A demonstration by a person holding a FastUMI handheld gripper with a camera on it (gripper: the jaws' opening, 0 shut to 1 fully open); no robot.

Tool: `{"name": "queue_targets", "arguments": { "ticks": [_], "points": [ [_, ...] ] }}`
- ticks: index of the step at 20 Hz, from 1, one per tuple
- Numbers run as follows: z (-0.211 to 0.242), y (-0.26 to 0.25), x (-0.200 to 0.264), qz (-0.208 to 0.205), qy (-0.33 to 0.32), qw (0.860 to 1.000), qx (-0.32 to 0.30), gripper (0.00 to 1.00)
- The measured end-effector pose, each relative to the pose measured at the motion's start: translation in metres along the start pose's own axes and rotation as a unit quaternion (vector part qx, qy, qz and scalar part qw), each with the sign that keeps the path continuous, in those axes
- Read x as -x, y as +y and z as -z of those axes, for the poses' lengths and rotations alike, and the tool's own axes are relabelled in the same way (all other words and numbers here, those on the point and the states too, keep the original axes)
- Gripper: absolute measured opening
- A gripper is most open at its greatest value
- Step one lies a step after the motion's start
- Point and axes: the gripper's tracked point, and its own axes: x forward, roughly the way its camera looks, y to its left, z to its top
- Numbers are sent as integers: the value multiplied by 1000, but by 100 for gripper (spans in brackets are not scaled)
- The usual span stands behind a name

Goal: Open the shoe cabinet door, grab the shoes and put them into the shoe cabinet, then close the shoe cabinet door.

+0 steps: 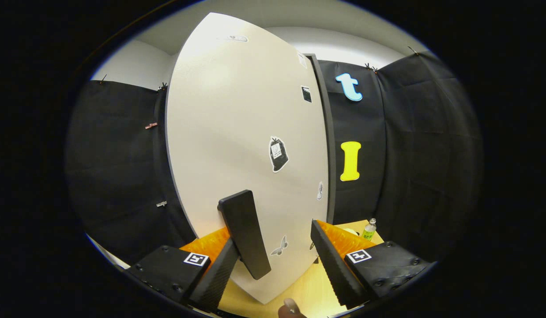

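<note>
The white shoe cabinet door (pixel 237 132), dotted with small stickers, stands close in front of me. Its black bar handle (pixel 245 232) sticks out low on the door. My gripper (pixel 273 240) is open, its fingers spread wide. The handle lies between them, right beside the left finger (pixel 220 269) and well apart from the right finger (pixel 332 260). A dark cabinet edge (pixel 328 145) runs down the door's right side. I cannot tell whether the door is fully shut or slightly ajar.
A light wooden surface (pixel 299 287) lies below the door. A small bottle with a green label (pixel 369 229) stands on it beyond the right finger. A person's fingertip (pixel 290 308) shows at the very bottom. Black cloth walls flank the cabinet.
</note>
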Motion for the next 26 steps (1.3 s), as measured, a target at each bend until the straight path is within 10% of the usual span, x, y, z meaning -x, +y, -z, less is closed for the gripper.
{"name": "queue_targets", "arguments": {
  "ticks": [26],
  "points": [
    [-4,94,-119,7,-31,998,46,100]
  ]
}}
